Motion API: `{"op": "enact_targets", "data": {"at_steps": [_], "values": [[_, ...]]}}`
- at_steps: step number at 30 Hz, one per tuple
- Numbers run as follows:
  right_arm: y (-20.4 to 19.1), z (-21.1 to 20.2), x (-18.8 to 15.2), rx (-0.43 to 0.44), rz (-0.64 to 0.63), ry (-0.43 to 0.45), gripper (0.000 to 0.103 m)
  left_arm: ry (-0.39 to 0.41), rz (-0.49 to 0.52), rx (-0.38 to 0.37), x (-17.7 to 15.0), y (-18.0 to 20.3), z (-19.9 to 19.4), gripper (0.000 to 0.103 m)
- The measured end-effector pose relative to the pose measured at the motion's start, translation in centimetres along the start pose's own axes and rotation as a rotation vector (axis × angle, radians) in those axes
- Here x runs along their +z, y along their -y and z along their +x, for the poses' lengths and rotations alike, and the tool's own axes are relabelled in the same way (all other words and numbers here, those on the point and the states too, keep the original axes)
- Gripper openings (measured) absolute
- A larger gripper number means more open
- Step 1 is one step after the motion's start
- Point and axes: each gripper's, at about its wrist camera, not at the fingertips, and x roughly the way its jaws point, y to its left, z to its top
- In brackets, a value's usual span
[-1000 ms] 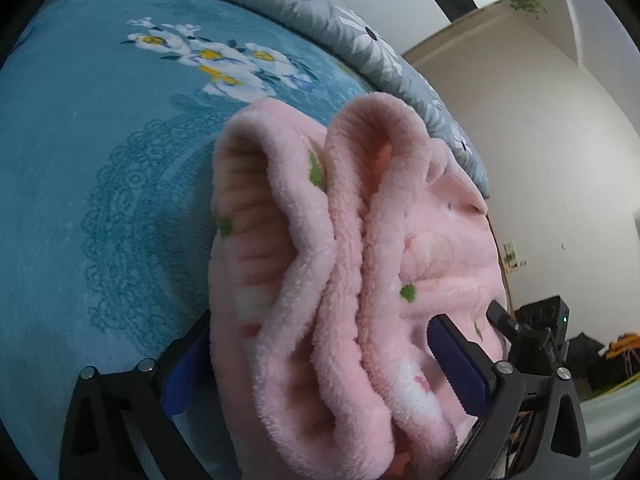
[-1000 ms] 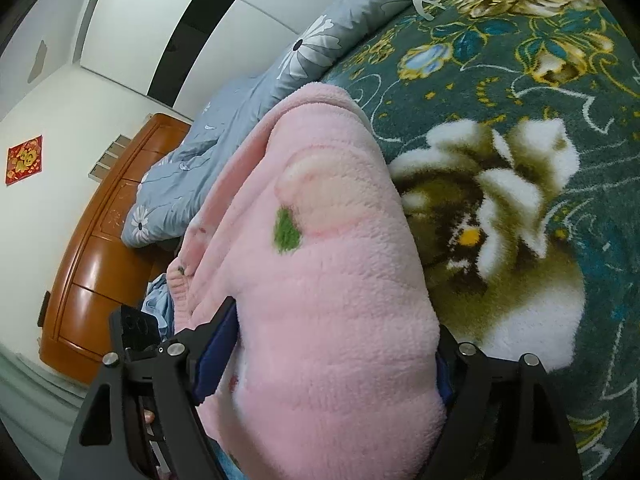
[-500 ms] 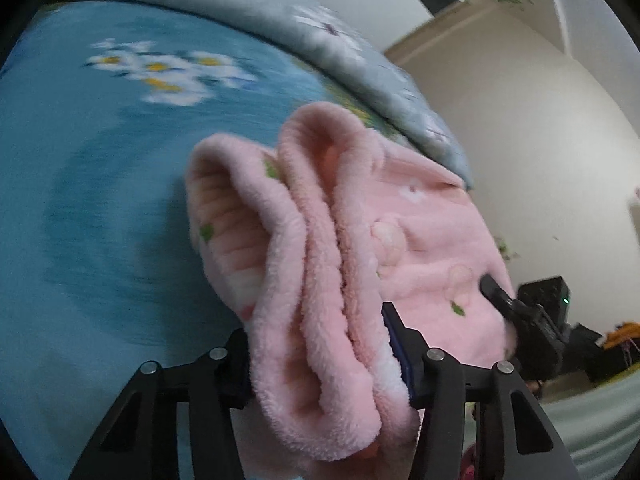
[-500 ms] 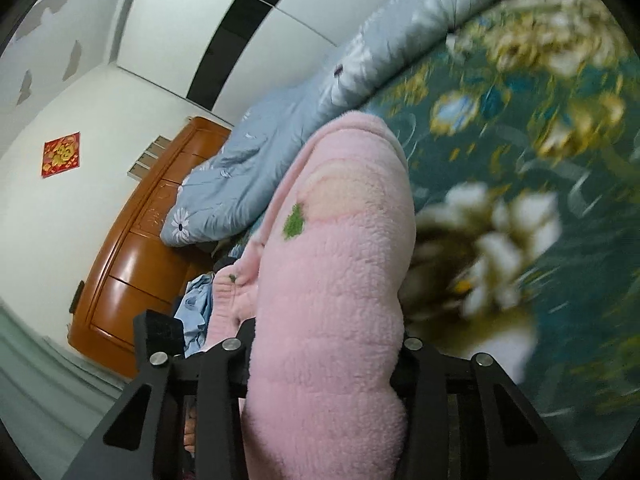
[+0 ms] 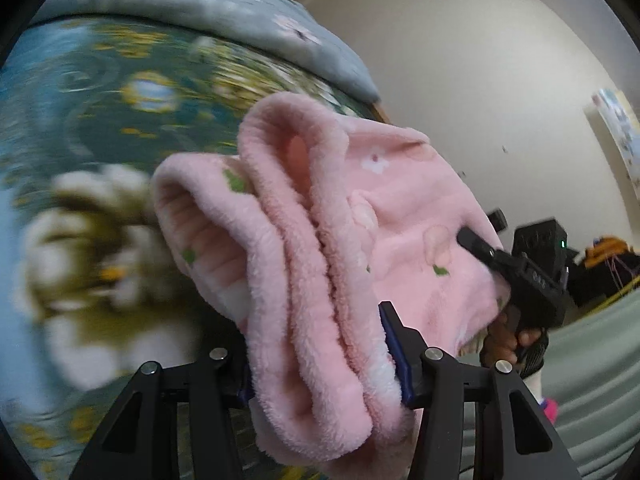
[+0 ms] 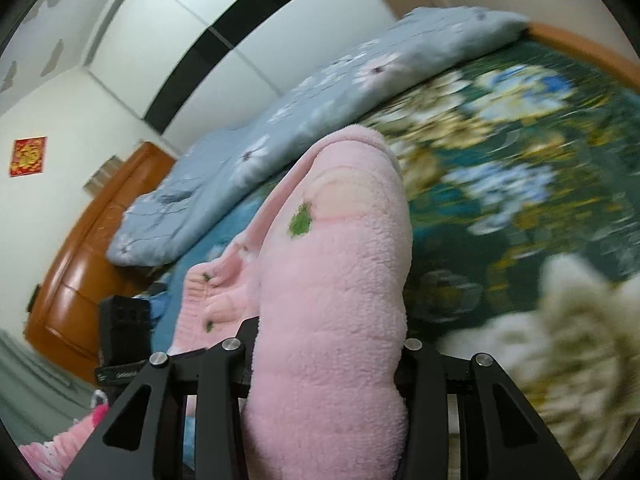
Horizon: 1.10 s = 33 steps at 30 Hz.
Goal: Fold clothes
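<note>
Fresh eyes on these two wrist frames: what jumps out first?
The pink fleece garment fills the middle of both views, bunched in thick folds and pinched by the left gripper at one end and the right gripper at the other. Behind it lies the dark teal floral bedspread, motion-blurred, with a grey-blue flowered quilt heaped along its far edge.

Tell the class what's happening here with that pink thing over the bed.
A person is folding clothes with a pair of hand-held tongs in each hand. Both the left tongs and the right tongs are clamped on the same fluffy pink garment, already doubled into thick layers. It is held above the flowered blanket, with a grey-blue quilt bunched along the far side. The blurred background suggests the garment is being moved.
</note>
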Motion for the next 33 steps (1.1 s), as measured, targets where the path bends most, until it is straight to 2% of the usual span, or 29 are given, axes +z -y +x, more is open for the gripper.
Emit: {"op": "enact_targets", "data": {"at_steps": [4, 9, 12, 14, 19, 20, 22, 26, 28, 31, 32, 33], "values": [[2.7, -2.2, 1.6, -0.035, 0.012, 0.005, 0.041, -0.001, 0.057, 0.023, 0.4, 3.2, 3.7, 0.054], [6.1, -1.1, 1.3, -0.052, 0.058, -0.012, 0.043, -0.099, 0.088, 0.11, -1.5, 3.2, 6.7, 0.056], [8.1, -0.4, 0.1, -0.065, 0.113, -0.018, 0.044, -0.095, 0.076, 0.082, -1.9, 2.3, 6.2, 0.058], [8.8, -0.8, -0.2, -0.056, 0.142, -0.003, 0.048, -0.102, 0.07, 0.075, -1.7, 2.1, 5.8, 0.059], [8.1, -3.5, 0.0, -0.07, 0.105, 0.017, 0.056, -0.101, 0.184, 0.137, -0.5, 3.0, 3.9, 0.06], [8.0, -4.4, 0.0, -0.08, 0.095, 0.04, 0.057, -0.095, 0.208, 0.151, -0.4, 3.1, 3.1, 0.06], [8.0, -6.7, 0.0, -0.129, 0.104, 0.114, 0.057, -0.032, 0.251, 0.19, -0.6, 2.8, 1.2, 0.061], [6.4, -10.3, -0.8, -0.239, 0.099, 0.257, 0.057, 0.048, 0.335, 0.202, -0.2, 5.5, 0.1, 0.062], [3.9, -9.8, -1.8, -0.228, 0.011, 0.252, 0.057, 0.086, 0.378, 0.207, 0.0, 6.9, -0.4, 0.063], [1.3, -7.2, -3.7, -0.246, -0.11, 0.191, 0.058, 0.115, 0.449, 0.208, -0.7, 9.5, 0.8, 0.063], [1.4, -6.5, -4.1, -0.241, -0.109, 0.176, 0.057, 0.116, 0.458, 0.208, -0.8, 10.0, 1.2, 0.063], [1.9, -5.8, -4.5, -0.249, -0.088, 0.168, 0.057, 0.084, 0.457, 0.208, -0.9, 9.8, 2.2, 0.064]]}}
